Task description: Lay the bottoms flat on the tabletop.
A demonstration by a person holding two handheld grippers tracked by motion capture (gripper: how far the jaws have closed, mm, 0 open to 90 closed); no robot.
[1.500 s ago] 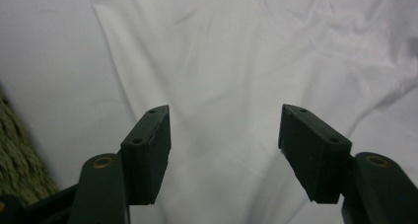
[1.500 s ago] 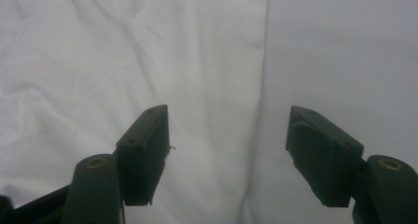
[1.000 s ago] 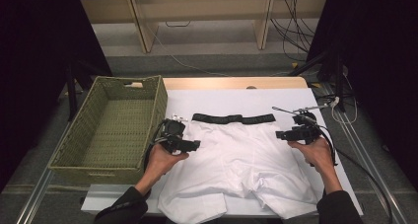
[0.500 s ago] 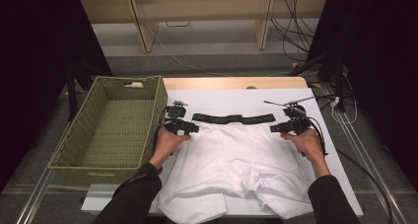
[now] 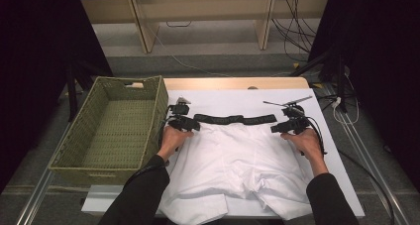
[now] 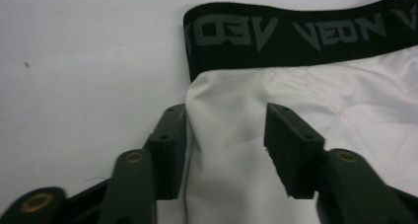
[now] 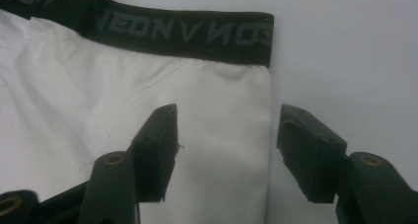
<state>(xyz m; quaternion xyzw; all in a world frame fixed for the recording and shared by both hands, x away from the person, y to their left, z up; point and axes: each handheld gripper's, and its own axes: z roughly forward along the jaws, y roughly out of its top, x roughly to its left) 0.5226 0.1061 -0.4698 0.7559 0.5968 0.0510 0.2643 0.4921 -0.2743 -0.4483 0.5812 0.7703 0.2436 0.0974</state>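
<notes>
White shorts with a black lettered waistband lie flat on the white table sheet. My left gripper is low at the shorts' top left corner, just below the waistband. In the left gripper view its jaws straddle the cloth's side edge and have just been closing, with a slightly bunched fold of white cloth between them. My right gripper is at the top right corner. Its jaws stand apart over the cloth's right edge and have also just been closing.
A green woven basket stands at the table's left, close beside my left hand. A wooden table edge runs behind the sheet. Cables lie to the right of the table.
Both hands have moved away from me to the shorts' top corners and sunk onto the cloth. The right one also shifted inward. Both pairs of jaws stand narrower than before.
</notes>
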